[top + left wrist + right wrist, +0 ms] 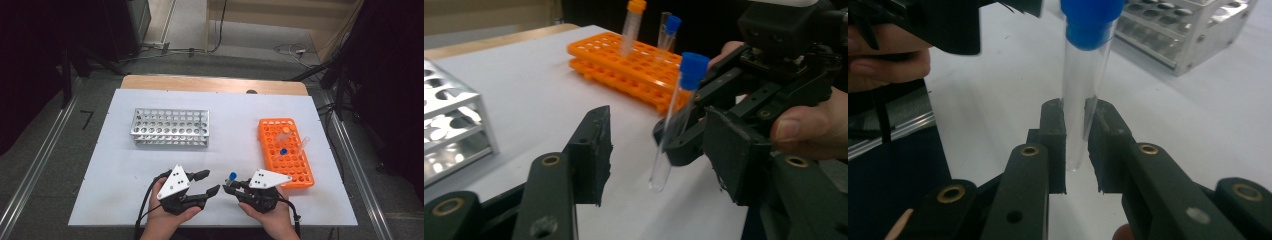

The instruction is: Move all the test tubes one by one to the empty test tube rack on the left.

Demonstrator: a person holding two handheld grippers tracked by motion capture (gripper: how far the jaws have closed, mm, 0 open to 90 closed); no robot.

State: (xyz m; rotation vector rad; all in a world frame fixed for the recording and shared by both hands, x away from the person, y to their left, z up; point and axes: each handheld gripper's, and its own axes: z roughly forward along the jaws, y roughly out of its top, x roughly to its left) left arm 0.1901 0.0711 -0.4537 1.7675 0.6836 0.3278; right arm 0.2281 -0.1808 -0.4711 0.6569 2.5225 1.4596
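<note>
A clear test tube with a blue cap [233, 176] stands upright near the table's front edge, with my right gripper [227, 188] shut on its lower part. In the right gripper view the pads of that gripper [1077, 117] press on the tube [1083, 85] from both sides. My left gripper [210, 182] faces it from the left, open. In the left gripper view the tube [672, 125] stands between the jaws of the left gripper [659, 122] with a gap on each side, and the right gripper [686, 137] holds it from behind.
An orange rack [300, 170] at the right holds an orange-capped tube [286, 130], a blue-capped tube [283, 151] and a clear one. A metal rack [171, 127] stands at the middle left on the white table top [115, 165].
</note>
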